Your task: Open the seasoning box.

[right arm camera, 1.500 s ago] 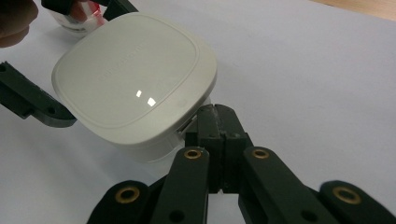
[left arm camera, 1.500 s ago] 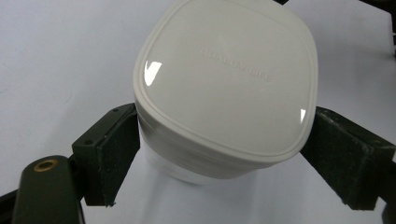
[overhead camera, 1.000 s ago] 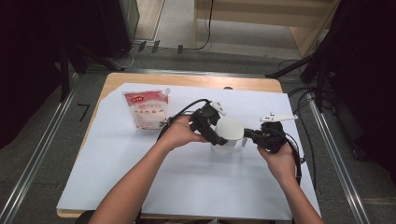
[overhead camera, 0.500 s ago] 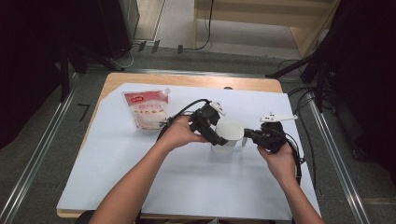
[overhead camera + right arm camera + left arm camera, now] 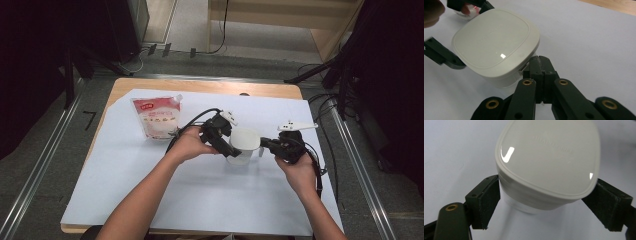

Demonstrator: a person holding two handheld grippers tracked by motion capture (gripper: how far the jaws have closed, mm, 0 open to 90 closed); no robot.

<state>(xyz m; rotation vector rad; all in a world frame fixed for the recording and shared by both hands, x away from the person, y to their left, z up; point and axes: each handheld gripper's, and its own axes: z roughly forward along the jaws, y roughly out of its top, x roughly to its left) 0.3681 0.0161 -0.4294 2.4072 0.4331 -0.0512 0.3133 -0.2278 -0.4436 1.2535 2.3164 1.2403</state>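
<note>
Risk first: the left gripper (image 5: 231,150) clamps the tub (image 5: 244,145) just under the lid's (image 5: 549,155) rim, both pads pressed against the body from either side. If that squeeze is uneven, or the hand twists, the smooth wall may slide out between the pads. The right gripper (image 5: 265,144) has its jaws fully closed, tips together at what looks like a small tab low on the tub's side; whether anything is pinched there I cannot tell. A pull here while the left grip is loose would, I judge, drag or tip the whole tub across the sheet (image 5: 200,200) instead of freeing the lid.

The tub itself: white, glossy, a rounded square with soft corners, faint embossed lettering on the lid, lid seated flat. It stands upright near the middle of the worktop, towards the right edge, well apart from the pouch (image 5: 157,117) by the far left corner.
</note>
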